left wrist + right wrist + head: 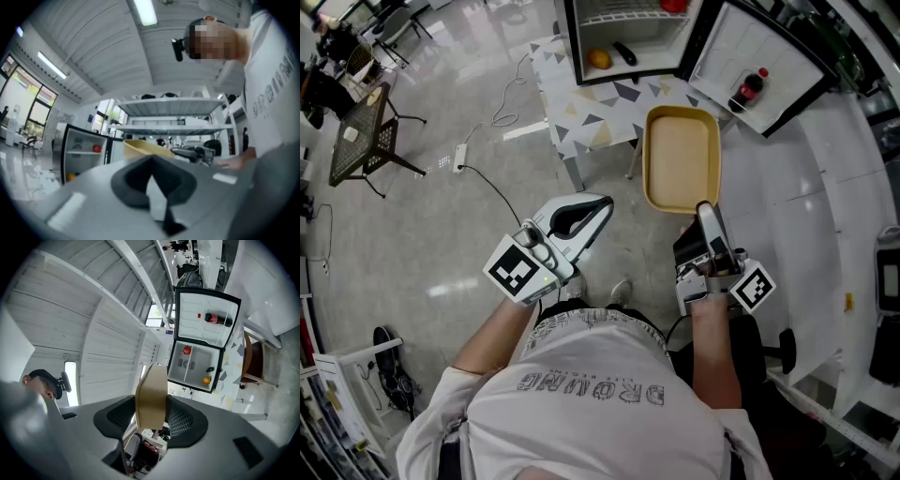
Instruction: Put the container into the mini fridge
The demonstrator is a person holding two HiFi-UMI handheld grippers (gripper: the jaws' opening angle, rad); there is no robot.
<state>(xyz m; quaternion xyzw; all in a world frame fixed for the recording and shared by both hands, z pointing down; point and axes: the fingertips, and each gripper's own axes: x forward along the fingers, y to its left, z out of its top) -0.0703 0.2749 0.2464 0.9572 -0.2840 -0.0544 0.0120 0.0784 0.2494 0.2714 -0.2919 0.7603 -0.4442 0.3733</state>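
Open fridge point(623, 37) on a patterned desk point(581, 112) ahead of the jaws, grey floor point(441, 234) below. Right gripper point(709, 214) jaws clamp the container point(682, 159); left gripper point(598, 208) jaws closed, empty.

Well ahead of the left tongs point(598, 210), an orange fruit point(599, 59) lay beside a black object point(623, 52), with a triangle-patterned table point(581, 111) nearer. Ahead and right of the right tongs point(706, 212) sat a red-capped dark bottle point(751, 87). Left of the left tongs, a white power strip point(459, 157) and its cable point(492, 190) lay on the grey floor point(422, 253).
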